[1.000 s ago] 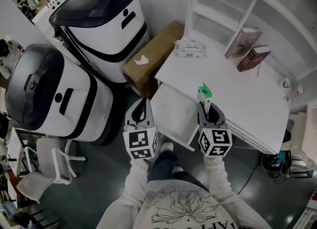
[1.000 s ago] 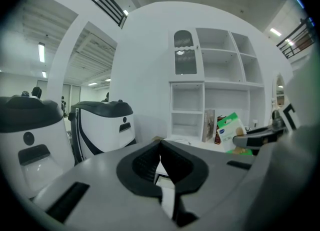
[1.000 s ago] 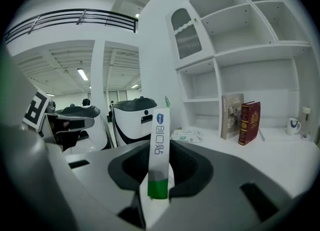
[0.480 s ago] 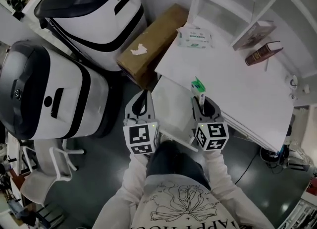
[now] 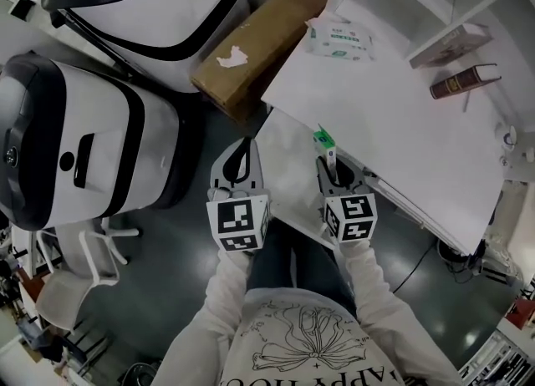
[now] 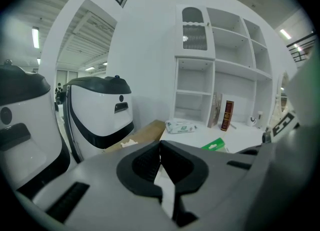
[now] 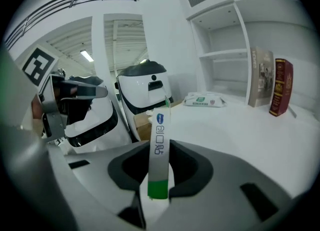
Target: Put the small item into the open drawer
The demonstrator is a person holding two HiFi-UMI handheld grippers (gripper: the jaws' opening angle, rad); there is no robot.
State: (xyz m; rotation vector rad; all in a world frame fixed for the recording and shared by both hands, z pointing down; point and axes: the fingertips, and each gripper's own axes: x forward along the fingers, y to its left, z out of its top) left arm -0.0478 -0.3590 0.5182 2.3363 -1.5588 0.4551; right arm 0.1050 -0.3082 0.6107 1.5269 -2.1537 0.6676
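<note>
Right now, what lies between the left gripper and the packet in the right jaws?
The open drawer: in the head view its white inside shows between the left gripper, jaws shut, and the small packet clamped in the right gripper.

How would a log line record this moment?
right gripper: shut on slim packet | left gripper: shut, empty | drawer: open, packet not in

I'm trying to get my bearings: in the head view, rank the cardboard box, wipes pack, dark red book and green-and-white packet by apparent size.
1. cardboard box
2. wipes pack
3. dark red book, only slightly smaller
4. green-and-white packet, smallest despite being nearest
</note>
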